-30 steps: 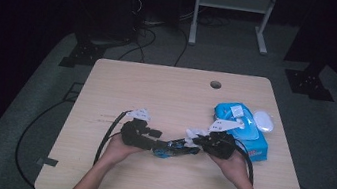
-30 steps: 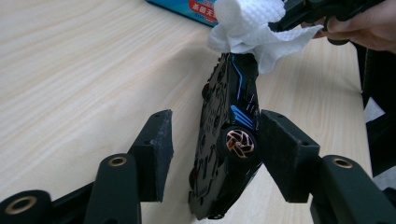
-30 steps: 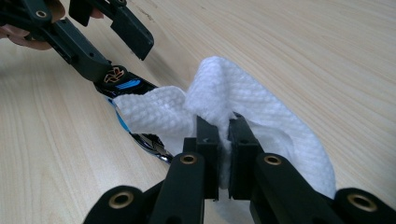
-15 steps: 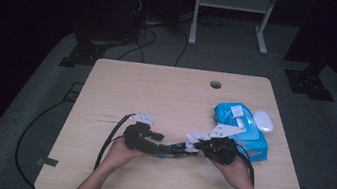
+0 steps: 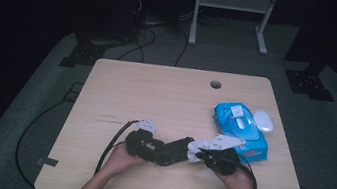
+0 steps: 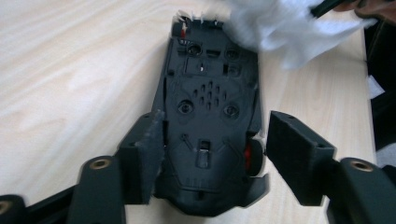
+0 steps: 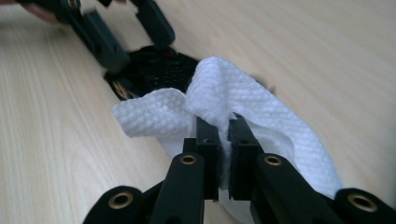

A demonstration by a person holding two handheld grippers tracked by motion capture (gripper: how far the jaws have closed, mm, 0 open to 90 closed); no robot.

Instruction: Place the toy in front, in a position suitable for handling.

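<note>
Two grippers at work on the counter [image 5: 121, 92]. Left gripper [image 6: 212, 154], jaws apart, straddling an upturned black toy-car chassis [image 6: 210, 98]. Right gripper [image 7: 223, 140], jaws clamped on a white wipe [image 7: 261, 116] against the chassis end.

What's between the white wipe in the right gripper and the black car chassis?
Nothing visible. The white wipe, pinched in the right gripper, already lies over one end of the black chassis, which sits between the left gripper's jaws.
</note>
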